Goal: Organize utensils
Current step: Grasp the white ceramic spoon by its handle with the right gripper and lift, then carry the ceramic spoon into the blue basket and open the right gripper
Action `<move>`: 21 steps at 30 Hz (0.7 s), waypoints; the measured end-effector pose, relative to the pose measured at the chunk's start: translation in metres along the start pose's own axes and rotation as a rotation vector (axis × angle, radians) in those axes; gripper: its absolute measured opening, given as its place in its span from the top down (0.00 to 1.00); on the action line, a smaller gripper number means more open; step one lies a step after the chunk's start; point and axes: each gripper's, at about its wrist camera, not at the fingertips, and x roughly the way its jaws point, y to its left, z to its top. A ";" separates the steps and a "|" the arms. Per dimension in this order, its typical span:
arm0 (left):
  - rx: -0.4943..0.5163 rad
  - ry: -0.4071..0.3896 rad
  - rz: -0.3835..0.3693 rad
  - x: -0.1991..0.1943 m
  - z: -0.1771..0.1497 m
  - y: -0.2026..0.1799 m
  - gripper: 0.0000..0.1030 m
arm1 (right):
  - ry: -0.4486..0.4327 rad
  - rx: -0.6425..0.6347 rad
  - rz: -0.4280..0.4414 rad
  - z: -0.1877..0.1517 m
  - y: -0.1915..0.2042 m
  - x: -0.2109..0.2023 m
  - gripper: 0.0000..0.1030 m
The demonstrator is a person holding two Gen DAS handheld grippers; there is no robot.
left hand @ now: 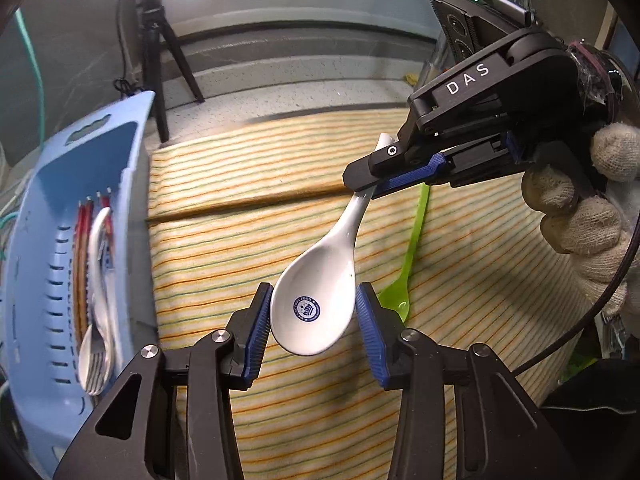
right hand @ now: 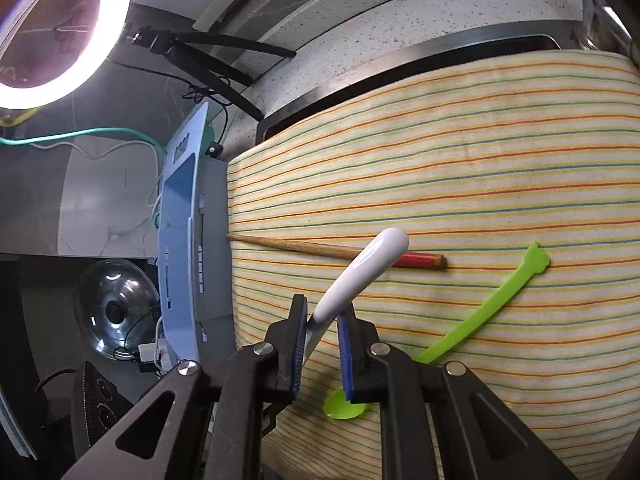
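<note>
Several utensils, red-tipped chopsticks (left hand: pixel 83 220) and a metal fork (left hand: pixel 94 360) among them, lie in the slotted blue plastic basket (left hand: pixel 36 240) left of the left gripper (left hand: pixel 314 330). Its jaws flank the white ceramic spoon's (left hand: pixel 316 304) bowl, contact unclear. The right gripper (right hand: pixel 322 344) clamps the spoon's handle above the striped cloth (left hand: pixel 240 184), a green plastic spoon (right hand: pixel 484 312) beneath.

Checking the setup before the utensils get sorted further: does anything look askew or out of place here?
Only one thing stands out: the white spoon hangs in mid-air, its handle pinched by the right gripper while its bowl sits between the left gripper fingers. No damage or spill is visible.
</note>
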 end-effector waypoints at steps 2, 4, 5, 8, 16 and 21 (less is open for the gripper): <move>-0.025 -0.023 0.007 -0.010 0.000 0.008 0.61 | -0.004 -0.028 0.013 0.001 0.015 -0.002 0.88; -0.054 -0.036 0.023 -0.019 -0.001 0.016 0.81 | -0.010 -0.059 0.023 0.003 0.031 -0.003 0.88; -0.065 -0.040 0.027 -0.023 -0.001 0.020 0.85 | -0.006 -0.075 0.033 0.005 0.040 -0.002 0.91; -0.108 -0.059 0.034 -0.030 -0.004 0.036 0.86 | -0.003 -0.127 0.041 0.006 0.064 0.006 0.91; -0.197 -0.121 0.022 -0.055 -0.009 0.071 0.88 | -0.018 -0.208 0.087 0.009 0.119 0.013 0.93; -0.221 -0.125 0.051 -0.058 -0.018 0.085 0.88 | 0.007 -0.272 0.078 0.017 0.151 0.021 0.93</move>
